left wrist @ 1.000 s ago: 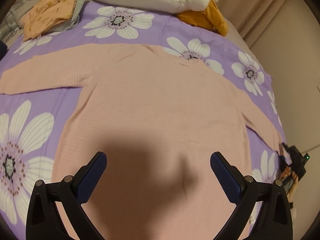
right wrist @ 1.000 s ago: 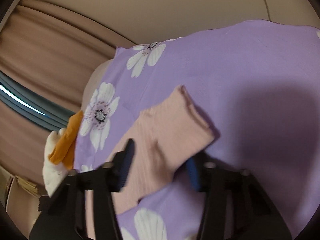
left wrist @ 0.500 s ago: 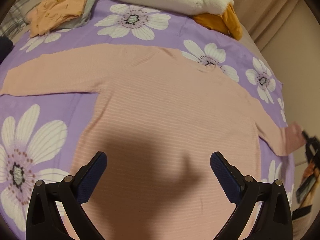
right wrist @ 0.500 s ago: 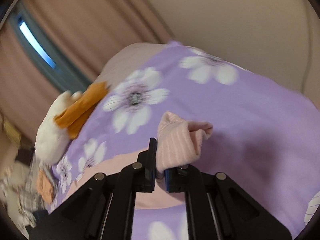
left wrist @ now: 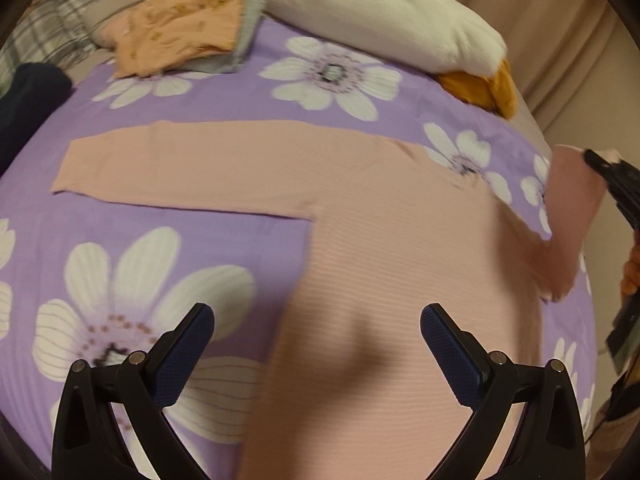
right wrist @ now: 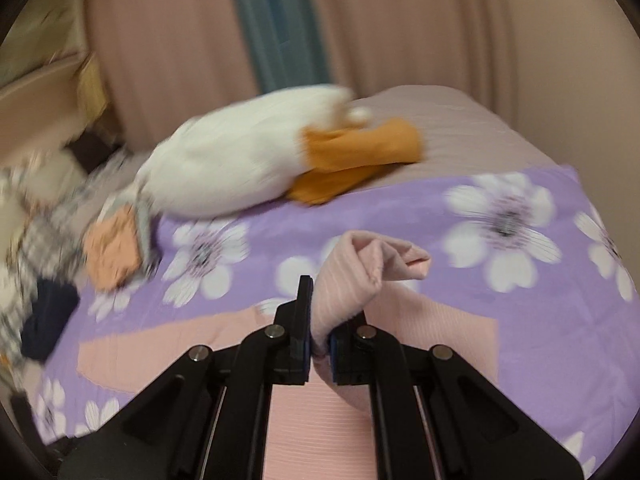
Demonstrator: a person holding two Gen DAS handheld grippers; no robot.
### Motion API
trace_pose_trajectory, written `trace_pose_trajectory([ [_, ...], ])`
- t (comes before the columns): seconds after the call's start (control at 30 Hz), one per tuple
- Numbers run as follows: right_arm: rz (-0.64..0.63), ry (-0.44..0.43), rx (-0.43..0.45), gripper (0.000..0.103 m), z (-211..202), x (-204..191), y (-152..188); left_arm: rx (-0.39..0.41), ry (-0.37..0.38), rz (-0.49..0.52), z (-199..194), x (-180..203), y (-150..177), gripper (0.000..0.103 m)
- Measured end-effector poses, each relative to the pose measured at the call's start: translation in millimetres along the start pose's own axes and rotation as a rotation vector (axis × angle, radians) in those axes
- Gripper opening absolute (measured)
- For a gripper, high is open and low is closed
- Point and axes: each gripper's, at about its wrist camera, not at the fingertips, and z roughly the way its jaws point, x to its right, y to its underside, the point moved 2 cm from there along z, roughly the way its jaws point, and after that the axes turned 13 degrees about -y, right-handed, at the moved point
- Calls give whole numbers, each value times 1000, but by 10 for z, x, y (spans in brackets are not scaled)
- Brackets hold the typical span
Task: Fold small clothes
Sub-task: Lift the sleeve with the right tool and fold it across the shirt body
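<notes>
Right wrist view gives me the grip plainly: my right gripper (right wrist: 320, 344) is pressed together on the cuff (right wrist: 360, 276) of the pink sweater (right wrist: 320, 412), the ribbed end bunching up past the fingertips; I pinch at the cuff because, as I judge it, that lets the whole sleeve follow when I carry it across the body. The sweater lies flat on the purple flowered bedspread (right wrist: 520, 288), chest up, its other sleeve (left wrist: 180, 168) stretched straight out to the side; the held sleeve (left wrist: 572, 208) stands lifted off the bed at the right edge of the left wrist view. My left gripper (left wrist: 316, 344) hangs over the lower body of the sweater with its fingers spread wide and nothing between them; I read it as ready to hold the cloth down. A white plush duck (left wrist: 384, 20) with orange feet rests at the head of the bed, and a small stack of folded clothes (left wrist: 180, 36) sits beside it, clear of the sweater; a dark garment (left wrist: 28, 96) lies at the far left.
</notes>
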Motion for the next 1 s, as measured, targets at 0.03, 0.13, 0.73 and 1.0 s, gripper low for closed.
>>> trace_pose_trajectory([
  [0.03,-36,0,-23,7,149,-149,29,1,-5,-7,-7,-48,1,102],
  [0.13,-144,0,-103,7,573,-530,220,-1,-24,-34,18,-230,-6,102],
  [0.73,-282,-208,-449,61,1521,-1239,1239,11,51,-71,145,-232,-239,102],
  [1.0,-5,-307,-226,62,564,-272,1039,24,183,10,240,297,-527,102],
])
